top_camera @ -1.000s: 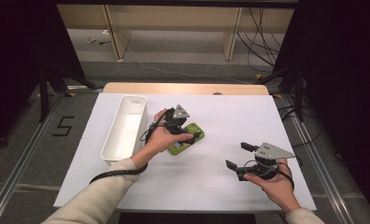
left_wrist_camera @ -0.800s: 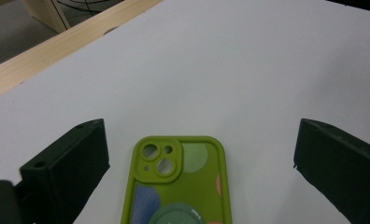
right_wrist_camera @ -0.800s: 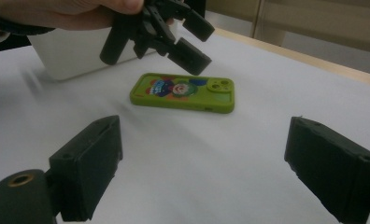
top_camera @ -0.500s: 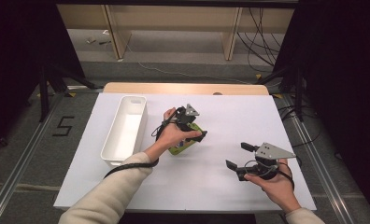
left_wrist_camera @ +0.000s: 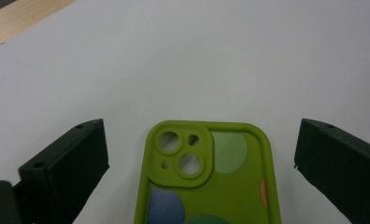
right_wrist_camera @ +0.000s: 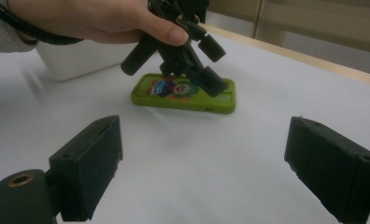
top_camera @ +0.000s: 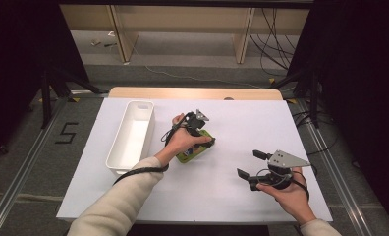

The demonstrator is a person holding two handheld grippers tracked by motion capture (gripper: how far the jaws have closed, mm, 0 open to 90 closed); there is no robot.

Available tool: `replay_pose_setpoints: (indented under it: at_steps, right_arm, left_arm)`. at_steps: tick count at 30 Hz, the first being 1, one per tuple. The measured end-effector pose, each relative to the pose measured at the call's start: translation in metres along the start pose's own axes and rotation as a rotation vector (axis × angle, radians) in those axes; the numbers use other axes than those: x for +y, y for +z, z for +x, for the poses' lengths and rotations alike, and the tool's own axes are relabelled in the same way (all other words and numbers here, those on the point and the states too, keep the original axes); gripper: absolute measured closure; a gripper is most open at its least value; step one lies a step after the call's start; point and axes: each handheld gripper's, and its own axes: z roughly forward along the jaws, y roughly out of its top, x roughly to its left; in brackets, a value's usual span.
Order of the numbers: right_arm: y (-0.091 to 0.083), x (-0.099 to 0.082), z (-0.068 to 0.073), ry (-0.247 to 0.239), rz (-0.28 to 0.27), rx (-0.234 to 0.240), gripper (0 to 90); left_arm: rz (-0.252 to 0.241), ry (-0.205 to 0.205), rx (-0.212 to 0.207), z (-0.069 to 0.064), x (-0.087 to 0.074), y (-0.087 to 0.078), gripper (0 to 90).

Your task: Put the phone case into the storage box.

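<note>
High view: left gripper (top_camera: 202, 140) over green case (top_camera: 195, 151) on tabletop (top_camera: 232, 118), beside bin (top_camera: 131, 137). Left gripper view: fingers (left_wrist_camera: 66, 168) apart, case (left_wrist_camera: 206, 182) between, untouched. Right gripper view: right gripper (right_wrist_camera: 202, 168) fingers apart, case (right_wrist_camera: 183, 95) well ahead.

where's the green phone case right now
In the high view the green phone case lies flat on the white table, just right of the white bin, under the open left tool.

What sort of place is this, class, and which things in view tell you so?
Probably a lab recording station: a white-covered table on a bare floor, loose cables behind, a taped number on the floor, and hand-held grippers working over a green phone case.
</note>
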Motion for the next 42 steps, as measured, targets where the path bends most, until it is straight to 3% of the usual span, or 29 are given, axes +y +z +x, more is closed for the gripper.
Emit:
replay_pose_setpoints:
  at_steps: [7,38,42]
  right_arm:
    - [0.0,0.0,0.0,0.003,0.002,0.0,12.4]
    - [0.0,0.0,0.0,0.002,0.005,0.001,12.4]
    - [0.0,0.0,0.0,0.002,0.005,0.0,12.4]
  left_arm:
    - [0.027,0.003,-0.024,-0.002,0.001,0.008,2.3]
    - [0.083,0.018,-0.005,-0.002,-0.002,0.023,7.9]
    - [0.085,0.002,-0.011,-0.002,-0.002,0.024,8.9]
